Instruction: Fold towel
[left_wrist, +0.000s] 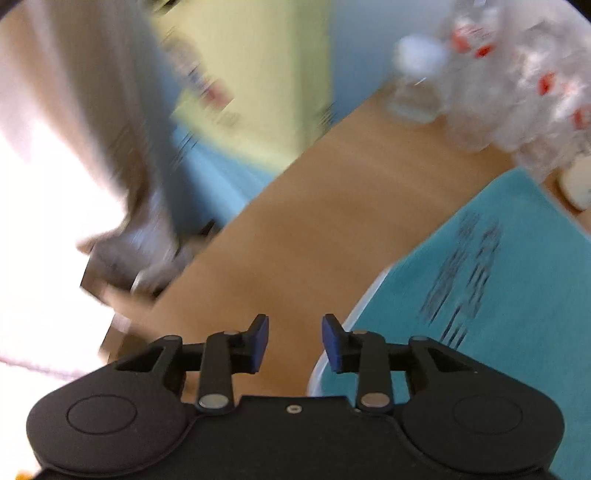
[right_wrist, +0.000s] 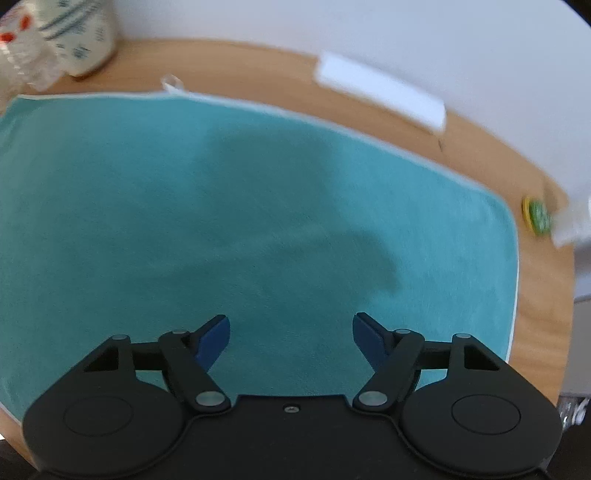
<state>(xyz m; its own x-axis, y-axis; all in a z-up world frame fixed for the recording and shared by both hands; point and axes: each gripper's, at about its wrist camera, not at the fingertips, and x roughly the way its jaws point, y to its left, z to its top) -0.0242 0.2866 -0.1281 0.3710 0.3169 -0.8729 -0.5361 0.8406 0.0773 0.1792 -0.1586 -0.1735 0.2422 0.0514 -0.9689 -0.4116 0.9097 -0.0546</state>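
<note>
The teal towel (right_wrist: 258, 206) lies flat on the wooden table (left_wrist: 295, 221), with the left gripper (left_wrist: 295, 343) narrowly parted and the right gripper (right_wrist: 291, 339) spread wide, both empty.

A wooden table (right_wrist: 480, 147) runs ahead of both pairs of jaws. In the right wrist view, far ahead and left of the jaws stands a pale patterned container (right_wrist: 79, 33) beside crinkled clear plastic bottles (right_wrist: 22, 55); ahead and right lie a white flat strip (right_wrist: 380, 90) and a small yellow-green round object (right_wrist: 535, 218). In the left wrist view, the blurred bottles (left_wrist: 517, 81) stand far ahead, right of the jaws.
</note>
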